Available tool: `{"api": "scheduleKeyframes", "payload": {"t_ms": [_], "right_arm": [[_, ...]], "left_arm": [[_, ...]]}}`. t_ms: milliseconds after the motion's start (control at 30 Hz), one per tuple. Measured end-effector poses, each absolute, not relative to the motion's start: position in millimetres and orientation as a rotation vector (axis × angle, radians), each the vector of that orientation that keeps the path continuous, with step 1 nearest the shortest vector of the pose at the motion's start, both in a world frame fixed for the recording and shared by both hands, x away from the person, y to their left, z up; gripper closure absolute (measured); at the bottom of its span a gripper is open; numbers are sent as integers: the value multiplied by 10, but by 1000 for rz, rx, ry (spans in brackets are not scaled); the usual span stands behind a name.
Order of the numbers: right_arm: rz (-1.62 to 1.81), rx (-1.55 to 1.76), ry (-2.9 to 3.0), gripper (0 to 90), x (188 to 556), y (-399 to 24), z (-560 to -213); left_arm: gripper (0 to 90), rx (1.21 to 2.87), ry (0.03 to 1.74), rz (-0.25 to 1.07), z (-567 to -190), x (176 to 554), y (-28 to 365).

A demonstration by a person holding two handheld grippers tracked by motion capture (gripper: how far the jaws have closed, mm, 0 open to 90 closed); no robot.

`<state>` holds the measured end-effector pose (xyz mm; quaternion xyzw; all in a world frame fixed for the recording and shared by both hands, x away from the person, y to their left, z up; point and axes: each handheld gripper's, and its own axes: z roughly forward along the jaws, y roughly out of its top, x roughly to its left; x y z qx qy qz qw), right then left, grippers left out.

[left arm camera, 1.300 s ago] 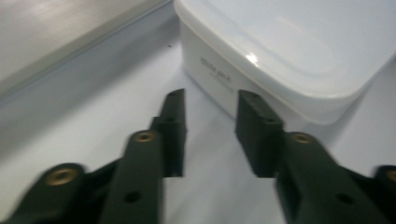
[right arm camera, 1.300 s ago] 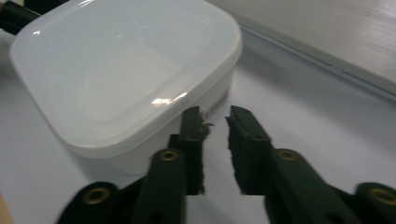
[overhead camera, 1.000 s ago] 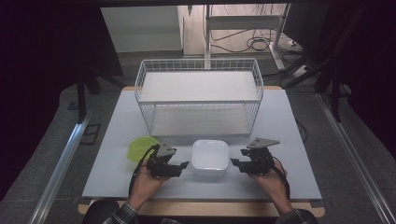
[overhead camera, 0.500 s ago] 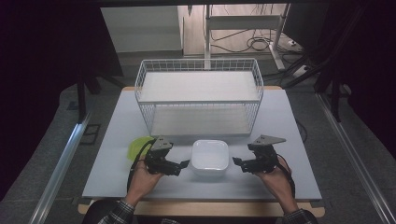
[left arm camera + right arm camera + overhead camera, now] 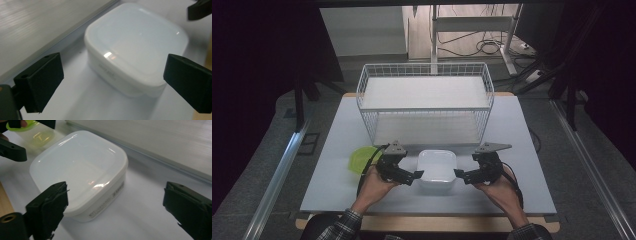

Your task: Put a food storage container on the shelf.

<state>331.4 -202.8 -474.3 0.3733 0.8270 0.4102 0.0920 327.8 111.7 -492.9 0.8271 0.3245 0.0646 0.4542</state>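
A white square container (image 5: 437, 169) with its lid on sits on the table near the front edge. My left gripper (image 5: 414, 176) is at its left side and my right gripper (image 5: 460, 175) at its right side, both pointing inward. In the left gripper view the container (image 5: 135, 50) lies just ahead of the left gripper (image 5: 112, 77), whose wide-apart jaws do not touch it. In the right gripper view the container (image 5: 80, 170) sits ahead of the right gripper (image 5: 117, 207), clear of its pads. Both grippers' jaws have just been opening and stand open.
A yellow-green translucent tub (image 5: 362, 159) lies on the table left of my left hand, and it is also in the right gripper view (image 5: 37, 135). A white wire basket (image 5: 424, 107) stands behind the container, across the middle of the table (image 5: 522, 150).
Both grippers' jaws have spread wider beside the white container. My left hand has drifted slightly back and up. The container has stayed in place.
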Motion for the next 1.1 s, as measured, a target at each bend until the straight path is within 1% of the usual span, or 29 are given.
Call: {"api": "scheduleKeyframes", "payload": {"t_ms": [67,133,233,267,367,500,633,700,733,800,900,933,967,1000,1033,1067,1100], "right_arm": [[1253,1125,2474,103,3355,-1983,-4750],[1265,1124,2478,112,3373,-1964,-4754],[1280,1130,2506,157,3422,-1880,-4793],[1280,1130,2506,157,3422,-1880,-4793],[1257,1127,2544,182,3434,-1825,-4843],[1270,1137,2584,231,3432,-1793,-4879],[1260,1146,2601,245,3381,-1783,-4866],[1249,1150,2604,257,3340,-1784,-4856],[1242,1153,2605,266,3316,-1783,-4850],[1231,1152,2607,306,3269,-1796,-4832],[1244,1163,2600,408,3204,-1837,-4809],[1254,1199,2572,471,3161,-1860,-4796],[1254,1199,2572,471,3161,-1860,-4796],[1260,1214,2535,582,3126,-1896,-4765],[1260,1214,2535,582,3126,-1896,-4765],[1265,1233,2528,608,3104,-1910,-4751],[1265,1233,2528,608,3104,-1910,-4751]], "left_arm": [[50,2045,812,151,-4935,3303,1083],[59,2050,816,143,-4956,3331,1057],[75,2053,820,112,-5017,3381,1030],[75,2061,817,99,-5041,3391,1017],[80,2038,817,36,-5084,3408,1009],[120,2031,798,-45,-5103,3398,1000],[137,2041,826,-69,-5093,3341,984],[174,2059,831,-65,-5075,3294,987],[174,2064,837,-63,-5064,3265,987],[227,2074,832,-42,-5040,3207,1007],[315,2068,852,-6,-4991,3119,1038],[449,2058,858,47,-4946,3060,1071],[505,2058,858,47,-4946,3060,1071],[517,2061,868,52,-4935,3040,1073],[517,2060,874,52,-4931,3024,1076],[550,2056,881,55,-4928,3008,1077],[550,2051,894,56,-4922,2993,1078]]}}
